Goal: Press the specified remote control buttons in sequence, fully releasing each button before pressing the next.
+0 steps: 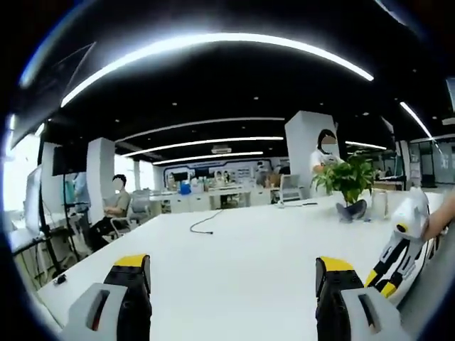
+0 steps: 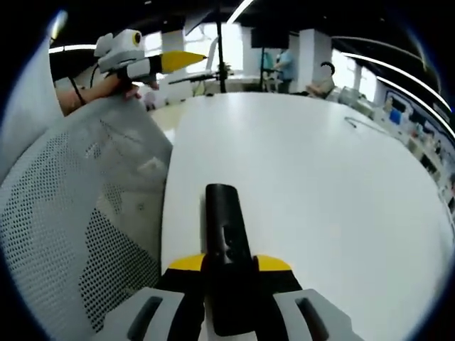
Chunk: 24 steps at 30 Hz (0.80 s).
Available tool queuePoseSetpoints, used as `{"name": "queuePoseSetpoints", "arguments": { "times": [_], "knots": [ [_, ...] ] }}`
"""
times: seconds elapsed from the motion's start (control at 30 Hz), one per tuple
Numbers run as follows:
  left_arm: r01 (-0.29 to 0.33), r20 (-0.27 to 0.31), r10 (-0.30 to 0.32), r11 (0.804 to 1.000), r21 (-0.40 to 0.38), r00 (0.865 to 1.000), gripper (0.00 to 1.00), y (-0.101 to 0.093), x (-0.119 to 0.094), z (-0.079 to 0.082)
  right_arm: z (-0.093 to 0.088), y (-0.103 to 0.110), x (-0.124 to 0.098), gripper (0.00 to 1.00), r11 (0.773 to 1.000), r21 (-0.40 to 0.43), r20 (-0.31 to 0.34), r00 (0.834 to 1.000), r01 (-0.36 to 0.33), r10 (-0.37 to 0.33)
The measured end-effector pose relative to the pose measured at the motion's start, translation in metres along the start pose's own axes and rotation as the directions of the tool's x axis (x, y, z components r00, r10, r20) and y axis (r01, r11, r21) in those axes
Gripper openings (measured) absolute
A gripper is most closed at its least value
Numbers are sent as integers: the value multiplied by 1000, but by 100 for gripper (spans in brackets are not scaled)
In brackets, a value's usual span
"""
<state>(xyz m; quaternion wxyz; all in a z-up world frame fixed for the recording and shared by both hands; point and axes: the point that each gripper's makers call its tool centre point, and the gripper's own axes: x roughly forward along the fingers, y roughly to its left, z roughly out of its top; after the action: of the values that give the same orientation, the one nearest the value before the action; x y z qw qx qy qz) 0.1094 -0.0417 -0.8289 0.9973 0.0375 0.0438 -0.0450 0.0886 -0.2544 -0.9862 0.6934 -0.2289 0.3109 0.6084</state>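
**Remote clamped in your right gripper, left gripper spread above the table**

Your right gripper [image 2: 229, 273] sat nearest in the right gripper view, its grey plastic bodies ending in yellow-and-black tips that pressed against both sides of the black remote control [image 2: 226, 245]. That remote was a long, slim bar with a rounded far end and a matte dark face; a few small raised buttons ran along its middle, too dim to tell apart. It pointed away from you over the white table [image 2: 320, 199], and whether its underside touched the surface could not be told. Just to the left stood a white mesh chair back [image 2: 78, 213], perforated with fine holes and curved like a shell. Beyond it, your left gripper [image 2: 186, 60] showed with its yellow pointed tips held by your hand [image 2: 114, 84].

Your left gripper [image 1: 233, 273], in the left gripper view, had its jaws wide apart with nothing between them, the same grey shells and yellow-capped black pads over the smooth, glossy table [image 1: 234, 249]. At the right edge your right gripper [image 1: 387, 273] came in, white with yellow and black segments. Farther off, a thin dark cable [image 1: 206, 224] lay curled on the tabletop, and a leafy green plant [image 1: 350, 181] stood in a dark pot near the far edge. Behind that, a seated person [image 1: 117, 206] and a standing person [image 1: 325, 153] were among white desks and pillars under long curved ceiling lights.
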Motion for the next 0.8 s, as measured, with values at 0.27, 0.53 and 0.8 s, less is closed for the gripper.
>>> {"name": "queuePoseSetpoints", "arguments": {
  "times": [0.27, 0.53, 0.8],
  "knots": [
    [-1, 29, 2, 999, -33, 1000, 100, 2, -2, 4, -1, -5, 0, 21, 1000, -19, -36, 999, -10, 9],
    [-1, 9, 2, 999, -34, 1000, 100, 1, -1, 0, 0, -16, 1, 21, 999, -40, -59, 998, -21, 19],
    [-2, -5, 2, 999, -33, 1000, 99, 1, -1, -2, -2, -28, 0, 21, 998, -60, -77, 997, -8, 4]
  ]
}}
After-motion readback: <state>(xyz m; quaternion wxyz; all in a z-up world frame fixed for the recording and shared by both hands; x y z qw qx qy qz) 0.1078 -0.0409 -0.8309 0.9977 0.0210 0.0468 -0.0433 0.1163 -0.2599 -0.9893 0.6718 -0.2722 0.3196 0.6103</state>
